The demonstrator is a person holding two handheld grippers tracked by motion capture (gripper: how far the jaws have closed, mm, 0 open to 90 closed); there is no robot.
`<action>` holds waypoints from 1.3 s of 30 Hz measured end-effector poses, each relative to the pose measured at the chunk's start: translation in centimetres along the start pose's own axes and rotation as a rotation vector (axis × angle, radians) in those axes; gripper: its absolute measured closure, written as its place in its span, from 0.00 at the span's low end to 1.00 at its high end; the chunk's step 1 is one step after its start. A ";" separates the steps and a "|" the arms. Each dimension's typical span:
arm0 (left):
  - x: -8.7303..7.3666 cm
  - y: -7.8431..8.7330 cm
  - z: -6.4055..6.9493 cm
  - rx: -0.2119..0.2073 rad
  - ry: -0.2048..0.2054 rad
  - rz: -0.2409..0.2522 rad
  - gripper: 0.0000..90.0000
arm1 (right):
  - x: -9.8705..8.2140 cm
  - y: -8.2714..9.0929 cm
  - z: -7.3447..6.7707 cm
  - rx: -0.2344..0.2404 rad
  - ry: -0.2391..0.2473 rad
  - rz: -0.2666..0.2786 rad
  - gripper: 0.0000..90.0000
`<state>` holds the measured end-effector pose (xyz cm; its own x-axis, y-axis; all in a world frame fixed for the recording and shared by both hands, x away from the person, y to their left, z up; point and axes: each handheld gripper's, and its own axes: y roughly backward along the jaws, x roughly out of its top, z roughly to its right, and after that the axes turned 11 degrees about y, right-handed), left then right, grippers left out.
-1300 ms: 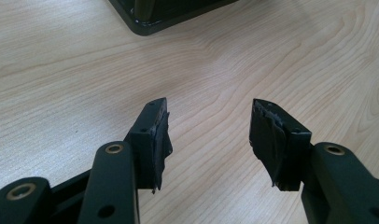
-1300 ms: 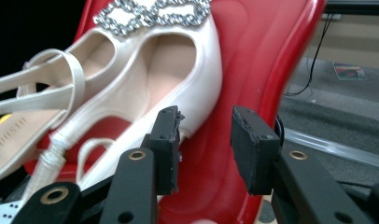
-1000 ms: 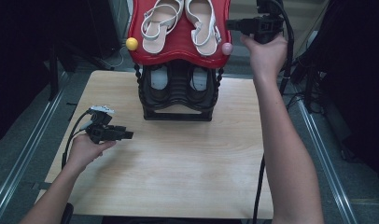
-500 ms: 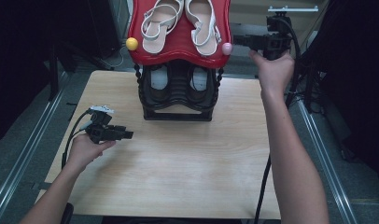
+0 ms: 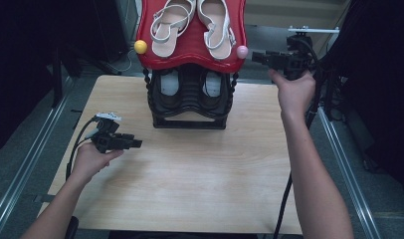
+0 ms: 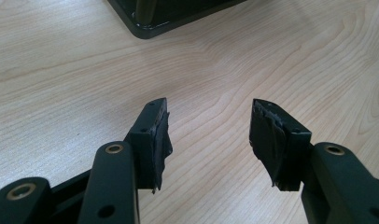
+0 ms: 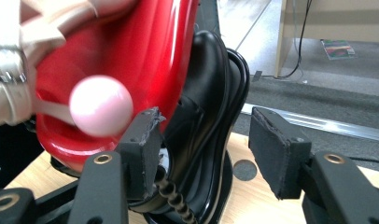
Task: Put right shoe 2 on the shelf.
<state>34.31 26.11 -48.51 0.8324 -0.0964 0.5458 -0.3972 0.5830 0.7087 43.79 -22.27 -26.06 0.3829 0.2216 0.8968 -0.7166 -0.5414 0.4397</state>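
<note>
Idling front-left of rack point(image 5: 189, 107): left gripper point(image 5: 136, 144), jaws apart, nothing between, just bare table point(image 5: 190, 174) below. Not part of the current step, by the look of it.

Parked on rack's black lower tier: pair of dark shoes point(image 5: 170, 82), untouched.

Hovering just off rack's right side, level with the red shelf point(image 5: 190, 55): right gripper point(image 5: 254, 56). Jaws have just been opening, now wide apart and empty. Pink knob point(image 7: 101, 106) just beside one jaw in the right gripper view, not touching as far as can be told.

Lying on top of rack, side by side on the shelf: two sandals point(image 5: 215, 22), nearer one well within reach of right gripper.

Judging step as work on the right-hand sandal, open claw at shelf edge, no grip yet.

Next move probably needs: clearing the knob, coming in over the shelf rim, lining jaws across the sole edge or strap, then closing. Worth watching the shelf's tilt, since a nudge could slide the sandal.
</note>
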 end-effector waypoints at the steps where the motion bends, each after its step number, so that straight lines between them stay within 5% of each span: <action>1: 0.0 0.0 0.0 0.000 0.002 0.004 0.53 | -0.4 0.0 0.0 -0.001 0.002 -0.002 0.50; 29: 0.0 0.0 0.0 0.002 -0.012 0.000 0.53 | -10.4 -1.9 0.0 0.023 -0.061 -0.076 0.53; 39: 0.0 0.2 0.0 0.001 -0.009 0.004 0.53 | -14.0 -2.5 -1.1 0.011 -0.032 -0.099 0.54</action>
<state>34.24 26.23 -48.43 0.8273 -0.1013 0.5525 -0.4010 0.5823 0.7072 39.58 -23.08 -39.73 0.4703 0.2484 0.8468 -0.6681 -0.5267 0.5255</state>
